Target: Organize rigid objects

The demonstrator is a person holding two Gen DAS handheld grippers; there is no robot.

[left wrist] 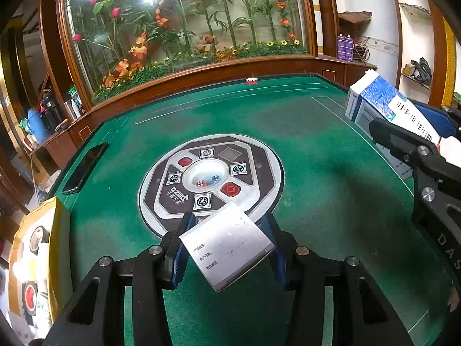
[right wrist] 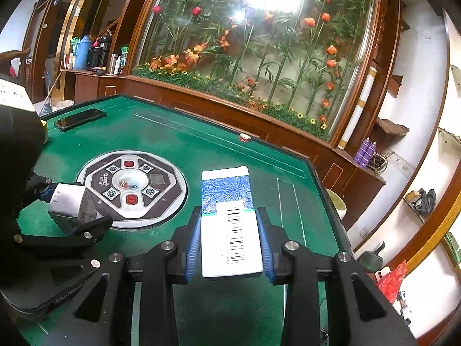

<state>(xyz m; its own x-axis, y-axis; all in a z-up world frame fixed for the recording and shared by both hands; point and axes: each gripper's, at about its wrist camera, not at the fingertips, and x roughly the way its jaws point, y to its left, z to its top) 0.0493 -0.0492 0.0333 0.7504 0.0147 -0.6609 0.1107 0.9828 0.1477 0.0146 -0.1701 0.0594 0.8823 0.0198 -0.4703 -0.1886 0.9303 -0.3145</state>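
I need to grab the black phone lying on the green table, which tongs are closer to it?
Left. The left tongs sit nearer the black phone; the right tongs are farther off.

Silver-grey box (left wrist: 227, 245): small, rigid, faint printed text on its upper face, tilted with one corner down, held above the green felt just near of the round centre panel.

Blue-and-white box (right wrist: 229, 222): longer, flat, blue leaf pattern at the far end, white barcode label at the near end, held lengthwise above the felt, right of the panel.
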